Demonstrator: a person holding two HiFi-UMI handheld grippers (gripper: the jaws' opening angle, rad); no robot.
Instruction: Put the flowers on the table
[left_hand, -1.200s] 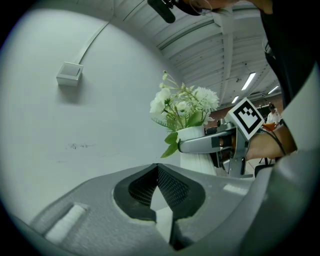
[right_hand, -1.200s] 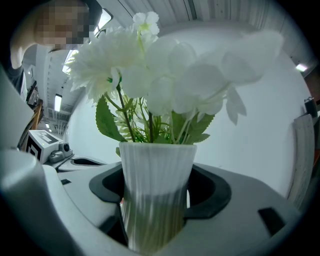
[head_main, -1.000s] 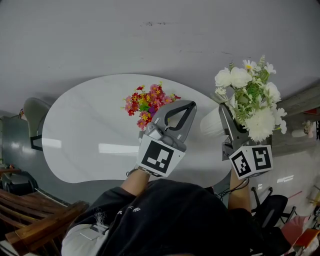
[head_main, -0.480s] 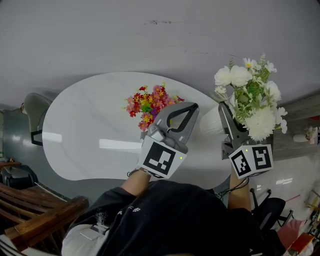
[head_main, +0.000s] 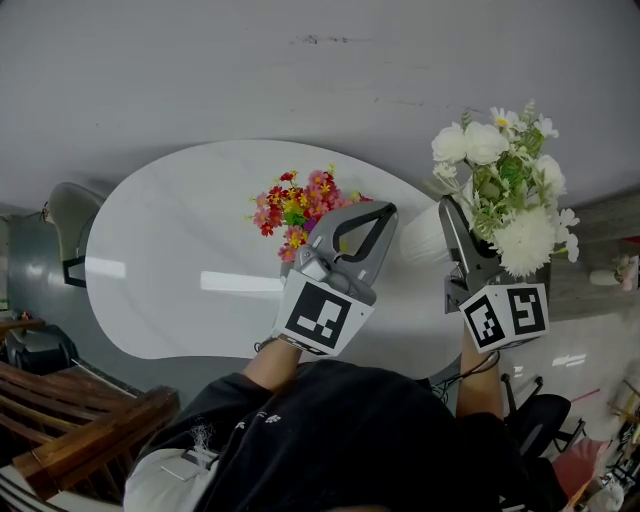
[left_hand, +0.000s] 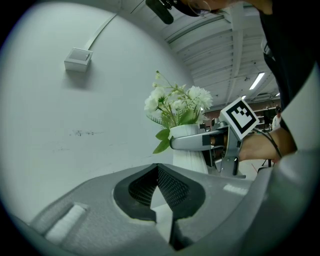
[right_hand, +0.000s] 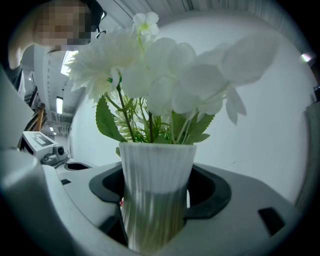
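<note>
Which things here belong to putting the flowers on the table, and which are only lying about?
For the job: white ribbed vase of white flowers, gripped by the right tool; white oval table; red, pink and yellow flower bunch standing on it.
Lying about: brown slatted wooden bench; grey chair.

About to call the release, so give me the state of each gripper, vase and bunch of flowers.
Left gripper: shut, empty.
Right gripper: shut on the white vase.
White vase: upright, gripped by its body; contact with the table unclear.
White flowers: standing in the vase.
Colourful flowers: on the table, ungripped.
</note>
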